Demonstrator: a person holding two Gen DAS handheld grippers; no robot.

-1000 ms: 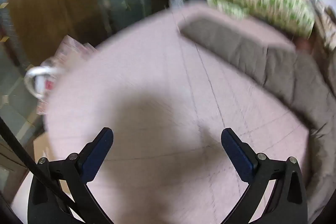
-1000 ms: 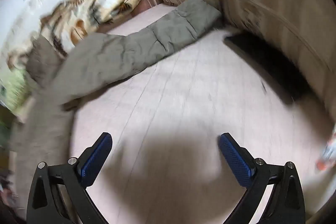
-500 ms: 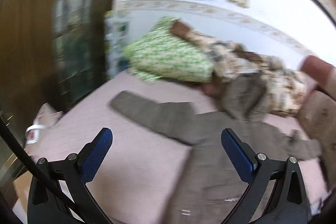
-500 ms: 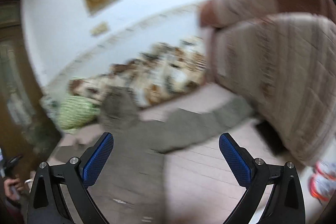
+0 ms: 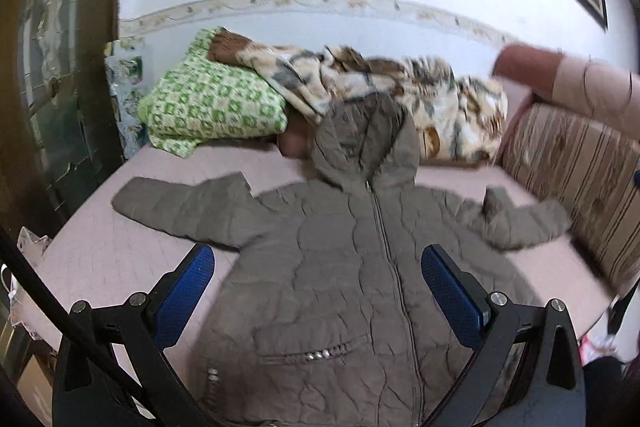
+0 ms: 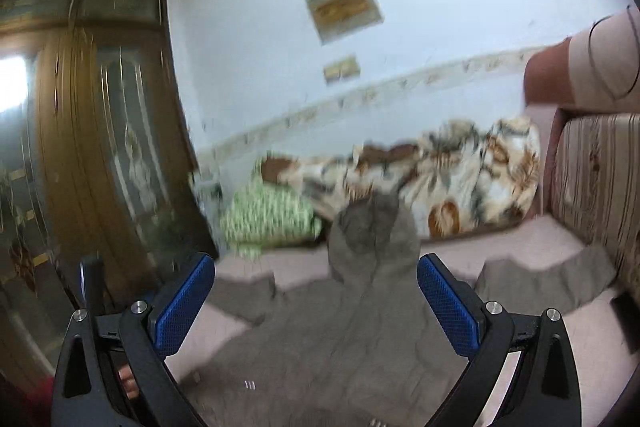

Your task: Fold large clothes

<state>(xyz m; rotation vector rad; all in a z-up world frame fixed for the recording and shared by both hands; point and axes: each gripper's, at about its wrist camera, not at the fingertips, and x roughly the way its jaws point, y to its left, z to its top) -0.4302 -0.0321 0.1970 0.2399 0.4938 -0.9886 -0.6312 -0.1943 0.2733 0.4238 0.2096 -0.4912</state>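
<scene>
A grey-brown quilted hooded jacket (image 5: pixel 340 267) lies flat and zipped on a pink bed sheet (image 5: pixel 100 247), front up, sleeves spread to both sides, hood toward the wall. My left gripper (image 5: pixel 318 291) is open and empty, held above the jacket's body. My right gripper (image 6: pixel 316 297) is open and empty, also above the jacket (image 6: pixel 340 339), which looks blurred in this view. Neither gripper touches the cloth.
A green-patterned folded blanket (image 5: pixel 212 107) and a floral blanket (image 5: pixel 400 87) lie at the head of the bed. A striped cushion (image 5: pixel 580 187) stands along the right side. A wooden wardrobe (image 6: pixel 100 147) stands to the left.
Both cameras have swung up from the bare sheet and sleeves to face the whole jacket and the wall. Both grippers stayed open and empty.
</scene>
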